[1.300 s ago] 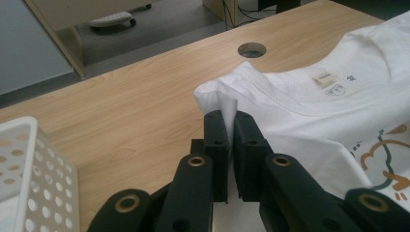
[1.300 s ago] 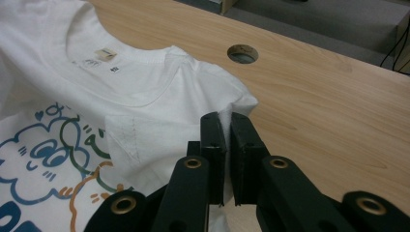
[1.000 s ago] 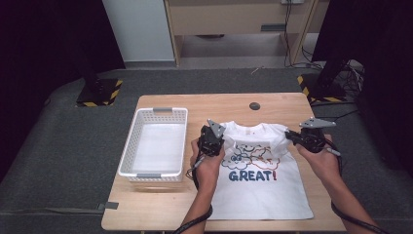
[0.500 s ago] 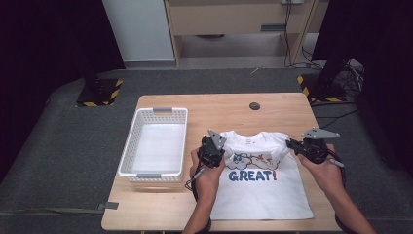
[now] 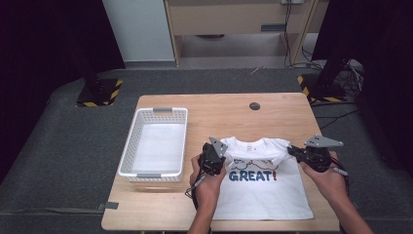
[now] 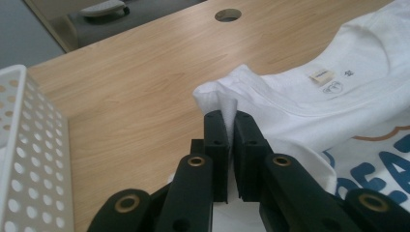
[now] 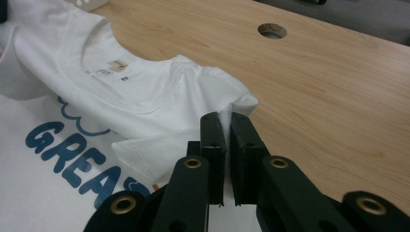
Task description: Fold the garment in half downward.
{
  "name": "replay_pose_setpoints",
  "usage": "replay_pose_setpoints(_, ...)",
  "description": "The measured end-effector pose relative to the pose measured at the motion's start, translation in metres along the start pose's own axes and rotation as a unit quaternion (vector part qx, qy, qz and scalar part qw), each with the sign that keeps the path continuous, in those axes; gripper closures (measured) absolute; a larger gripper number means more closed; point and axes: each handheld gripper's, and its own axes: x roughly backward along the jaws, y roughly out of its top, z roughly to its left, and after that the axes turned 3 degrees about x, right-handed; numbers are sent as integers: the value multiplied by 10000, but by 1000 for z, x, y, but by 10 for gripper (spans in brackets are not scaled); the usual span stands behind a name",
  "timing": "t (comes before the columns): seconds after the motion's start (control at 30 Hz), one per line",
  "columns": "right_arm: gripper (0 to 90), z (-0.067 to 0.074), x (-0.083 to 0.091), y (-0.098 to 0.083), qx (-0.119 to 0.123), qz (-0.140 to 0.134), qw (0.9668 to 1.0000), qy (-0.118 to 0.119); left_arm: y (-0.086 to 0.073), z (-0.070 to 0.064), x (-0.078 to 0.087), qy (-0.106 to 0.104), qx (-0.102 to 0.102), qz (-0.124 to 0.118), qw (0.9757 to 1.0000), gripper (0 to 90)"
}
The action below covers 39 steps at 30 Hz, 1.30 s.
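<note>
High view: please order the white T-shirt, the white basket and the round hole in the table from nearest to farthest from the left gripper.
1. White T-shirt: the left gripper is shut on its shoulder.
2. White basket: beside the gripper, on the table's left part.
3. Round hole: near the table's far edge, beyond the shirt's collar.

evenly lit table, dark surroundings, high view perhaps slightly soft.

A lab: black curtains (image 5: pixel 53 44), hazard-striped stand bases (image 5: pixel 100 92), trailing cables (image 5: pixel 350 78).
</note>
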Motion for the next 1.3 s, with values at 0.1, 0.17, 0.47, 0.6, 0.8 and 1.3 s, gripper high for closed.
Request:
replay_pose_setpoints(0.1, 855, 0, 1, -3, -10, 21, 10000, 1, -2, -2, 1, -35, 3, 59, 10000, 864)
replay_pose_setpoints(0.17, 855, 1, 3, -4, -8, 10, 10000, 15, -3, -3, 2, -47, -33, 74, 10000, 864)
replay_pose_setpoints(0.47, 854, 8, 7, -15, 29, 95, 9998, 175, -23, -9, 5, -18, -178, 265, 9995, 863)
replay_pose_setpoints(0.6, 853, 13, 5, -26, 93, 212, 9994, 263, -37, -16, 2, -35, -252, 414, 9988, 863)
replay_pose_setpoints(0.8, 853, 18, -2, -46, 107, 441, 9984, 342, -59, -21, -5, -29, -314, 704, 9970, 864)
replay_pose_setpoints(1.3, 850, 19, -16, -73, 108, 857, 9954, 405, -71, -28, -21, -59, -316, 739, 9967, 864)
